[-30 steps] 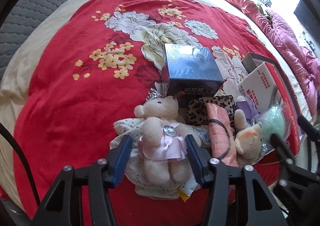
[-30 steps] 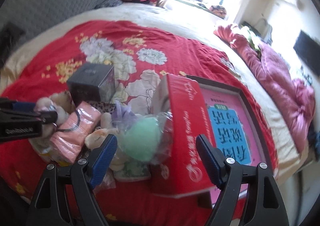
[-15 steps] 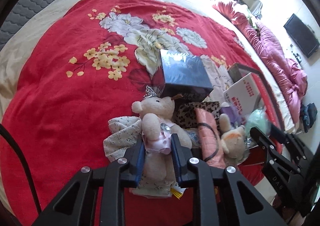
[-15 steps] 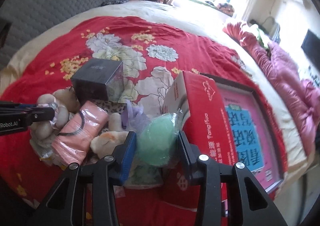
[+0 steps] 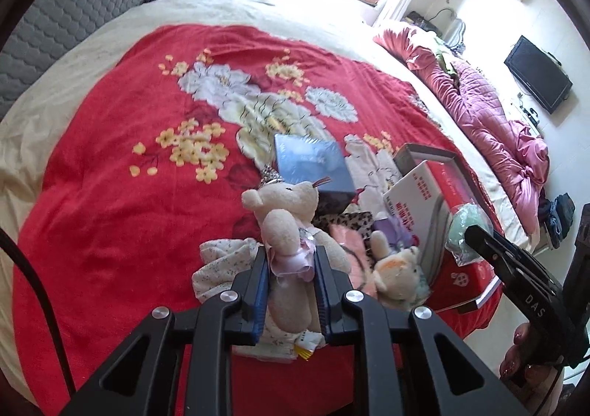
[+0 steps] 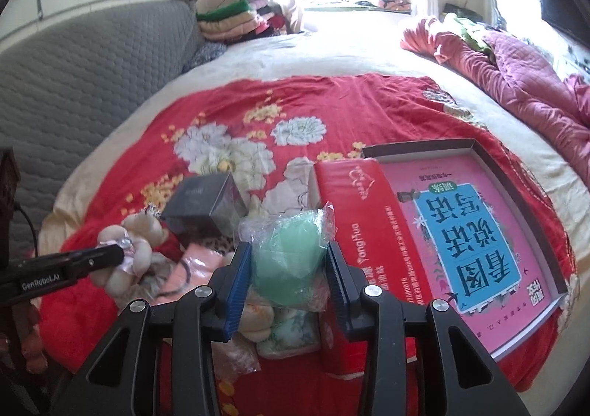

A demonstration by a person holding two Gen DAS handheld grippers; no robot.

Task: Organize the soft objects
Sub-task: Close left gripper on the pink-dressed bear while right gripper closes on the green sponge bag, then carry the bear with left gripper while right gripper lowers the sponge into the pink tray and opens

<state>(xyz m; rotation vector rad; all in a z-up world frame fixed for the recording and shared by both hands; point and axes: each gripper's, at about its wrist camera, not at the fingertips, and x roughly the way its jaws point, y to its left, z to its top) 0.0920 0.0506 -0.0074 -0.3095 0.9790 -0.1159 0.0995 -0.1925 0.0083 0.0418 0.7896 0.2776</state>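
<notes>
- Red floral blanket (image 5: 110, 202) covers the bed; a cluster of soft things and boxes sits on its near right part
- Left claw (image 5: 289, 261): blue pads pressed in on the waist of a cream teddy bear (image 5: 287, 209) in a pink dress; narrow gap, filled by the bear's body
- Bear upright in the grip, head above the pads, legs hanging down between the claw arms; whether it is clear of the bed cannot be told
- White floral cloth (image 5: 221, 261) bunched under and to the left of the bear, on the blanket
- Right claw (image 6: 289, 261): pads closed against both sides of a green soft ball in clear plastic wrap (image 6: 287, 257); wrap crinkles out above the pads
- Same green ball seen from the left wrist view at (image 5: 466, 228), with the right claw's black finger in front of it
- Dark blue box (image 5: 313, 167) sits just behind the bear's head
- Pink pouch (image 5: 350, 246) and a leopard-print piece (image 5: 354, 220) lie between the bear and a small cream plush (image 5: 396, 265)
- Small plush lies on the blanket, below the green ball in the right wrist view
- Red carton (image 6: 357, 217) stands just right of the ball, touching the wrap
- Open flat box with a pink and blue book (image 6: 468, 231) lies to the right of the carton
- Crumpled pink quilt (image 5: 490, 121) lies along the far right edge of the bed
</notes>
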